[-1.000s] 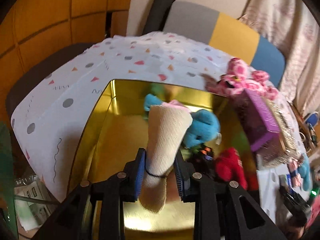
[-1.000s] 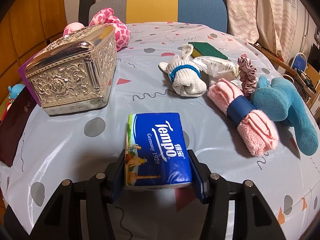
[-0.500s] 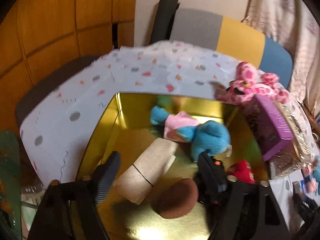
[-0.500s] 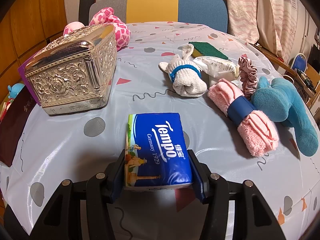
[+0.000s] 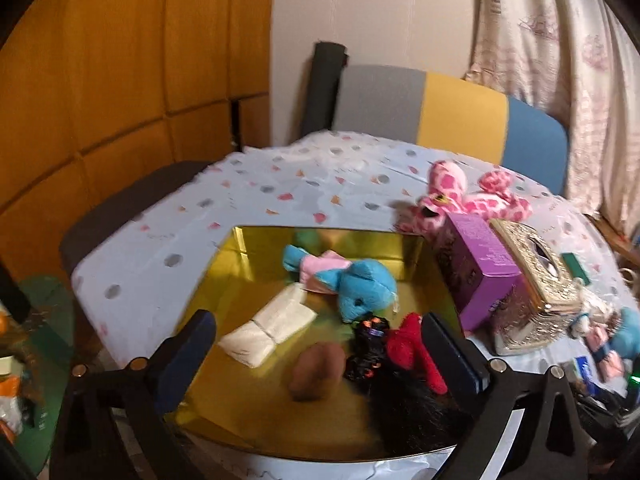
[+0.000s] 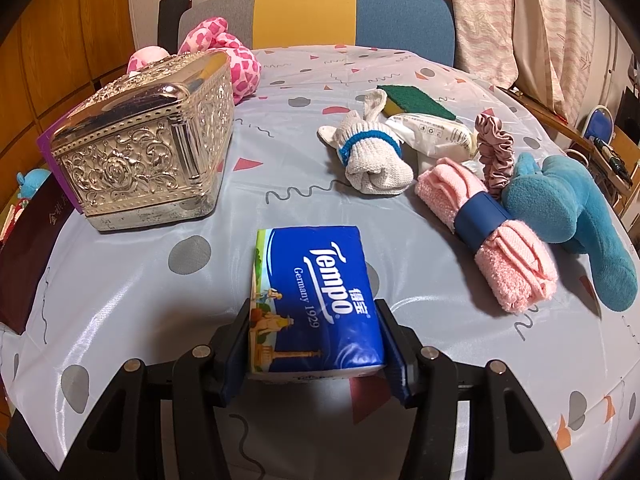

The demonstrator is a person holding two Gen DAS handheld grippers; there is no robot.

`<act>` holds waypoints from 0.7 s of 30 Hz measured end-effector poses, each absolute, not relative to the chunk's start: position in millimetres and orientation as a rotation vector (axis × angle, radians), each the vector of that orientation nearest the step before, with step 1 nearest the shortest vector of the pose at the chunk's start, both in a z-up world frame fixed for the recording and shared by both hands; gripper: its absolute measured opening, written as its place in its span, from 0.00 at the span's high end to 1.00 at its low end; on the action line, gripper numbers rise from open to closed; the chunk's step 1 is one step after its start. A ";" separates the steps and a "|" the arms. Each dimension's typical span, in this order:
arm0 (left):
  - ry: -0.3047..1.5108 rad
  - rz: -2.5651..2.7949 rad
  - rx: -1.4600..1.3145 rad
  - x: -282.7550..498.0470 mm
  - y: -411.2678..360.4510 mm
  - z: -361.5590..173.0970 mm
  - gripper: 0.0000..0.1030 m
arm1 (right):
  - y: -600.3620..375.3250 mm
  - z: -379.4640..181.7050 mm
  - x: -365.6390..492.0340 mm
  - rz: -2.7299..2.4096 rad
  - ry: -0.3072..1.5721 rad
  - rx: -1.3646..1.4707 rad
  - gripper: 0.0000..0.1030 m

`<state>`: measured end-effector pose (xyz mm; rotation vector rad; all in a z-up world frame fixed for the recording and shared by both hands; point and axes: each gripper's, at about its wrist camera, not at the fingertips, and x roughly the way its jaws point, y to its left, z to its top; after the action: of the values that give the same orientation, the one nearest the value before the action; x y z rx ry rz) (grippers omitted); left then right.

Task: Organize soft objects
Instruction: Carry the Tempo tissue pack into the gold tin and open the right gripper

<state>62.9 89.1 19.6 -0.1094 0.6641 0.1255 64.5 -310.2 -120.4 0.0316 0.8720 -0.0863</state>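
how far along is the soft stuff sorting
Partly done. The gold box already holds a cream roll and several plush toys. The left gripper is opening, empty. The right gripper grips the tissue pack. Sock, pink towel, scrunchie remain.

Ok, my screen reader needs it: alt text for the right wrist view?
The right tongs grip a blue Tempo tissue pack on a patterned tablecloth. Beyond lie a silver ornate box, rolled white sock, pink towel roll and blue plush.

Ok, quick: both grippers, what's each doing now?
Left gripper: jaws opening, empty, above the gold box.
Right gripper: closed on the tissue pack.
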 end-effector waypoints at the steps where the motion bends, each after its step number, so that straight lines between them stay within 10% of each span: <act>1: 0.650 0.152 -0.099 58.6 86.1 22.0 0.00 | -310.3 -120.6 64.5 -0.086 0.871 0.033 0.45; 21: 0.709 0.167 -0.114 36.8 76.9 4.8 0.00 | -304.8 -118.2 65.7 -0.123 0.894 0.030 0.48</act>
<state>36.8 76.9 4.8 -0.1140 0.7090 0.1667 65.7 -304.8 -118.2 0.0297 0.8943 -0.1229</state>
